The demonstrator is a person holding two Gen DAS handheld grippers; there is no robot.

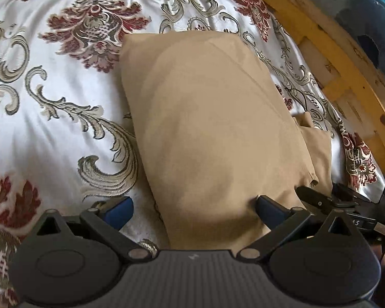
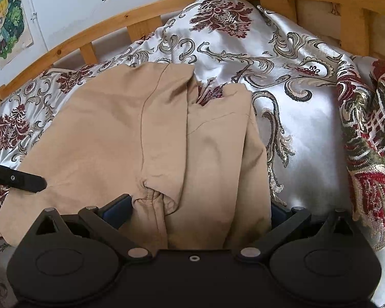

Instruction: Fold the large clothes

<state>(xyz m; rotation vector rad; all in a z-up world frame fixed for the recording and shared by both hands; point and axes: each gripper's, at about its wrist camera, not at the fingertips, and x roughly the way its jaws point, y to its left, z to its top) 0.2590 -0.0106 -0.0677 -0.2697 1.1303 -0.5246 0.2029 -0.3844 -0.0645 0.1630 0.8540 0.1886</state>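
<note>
From my left wrist, my left gripper [image 1: 192, 210] stands wide open astride the near edge of the tan cotton garment [image 1: 213, 128], folded on the floral satin bedspread [image 1: 51, 118].

From my right wrist, my right gripper [image 2: 200, 210] also gapes around bunched cloth; closing on one layer could drag the fold apart on slippery satin.

Near edge of the tan garment [image 1: 213, 133] slips under the left gripper [image 1: 193, 209] body, hidden there; the right gripper [image 2: 200, 209] loses its right fingertip behind cloth; the wall poster [image 2: 6, 23] is cropped at the frame's left edge.
</note>
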